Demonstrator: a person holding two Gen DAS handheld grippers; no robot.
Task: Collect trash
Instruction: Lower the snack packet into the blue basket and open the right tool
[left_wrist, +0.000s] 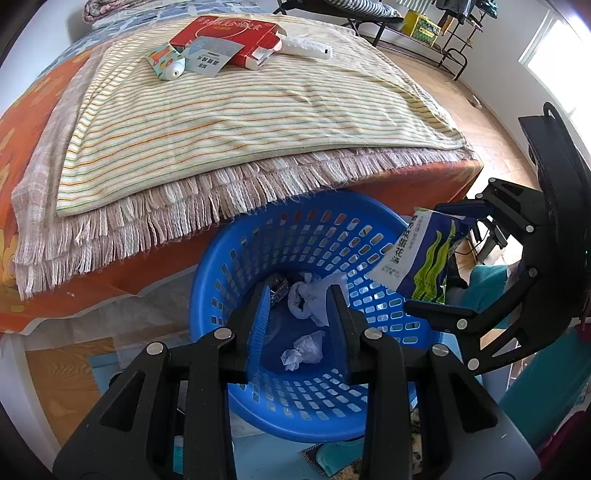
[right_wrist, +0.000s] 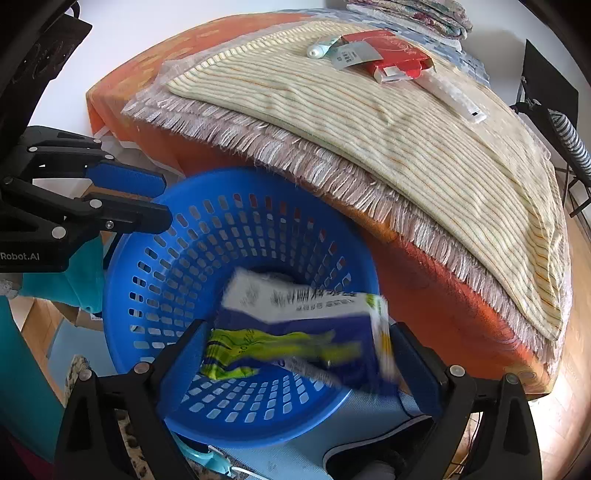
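Note:
A blue perforated basket (left_wrist: 317, 236) (right_wrist: 236, 206) stands on the floor against the bed's edge. Crumpled white tissues (left_wrist: 306, 299) lie in its bottom. A blue and white snack packet (left_wrist: 421, 258) (right_wrist: 295, 325) with green markings hangs between the wide-open fingers of my right gripper (right_wrist: 291, 354) over the basket; it looks blurred, and no pad visibly presses it. My left gripper (left_wrist: 299, 325) is open and empty over the basket's near rim, and shows at the left in the right wrist view (right_wrist: 162, 199).
On the striped blanket (left_wrist: 240, 110) on the bed lie a red box (left_wrist: 229, 37), a grey card (left_wrist: 210, 55), a small tube (left_wrist: 168, 62) and a white remote (left_wrist: 306, 46). A fringed throw (left_wrist: 147, 218) hangs over the bed's edge. Black racks (left_wrist: 424, 33) stand beyond.

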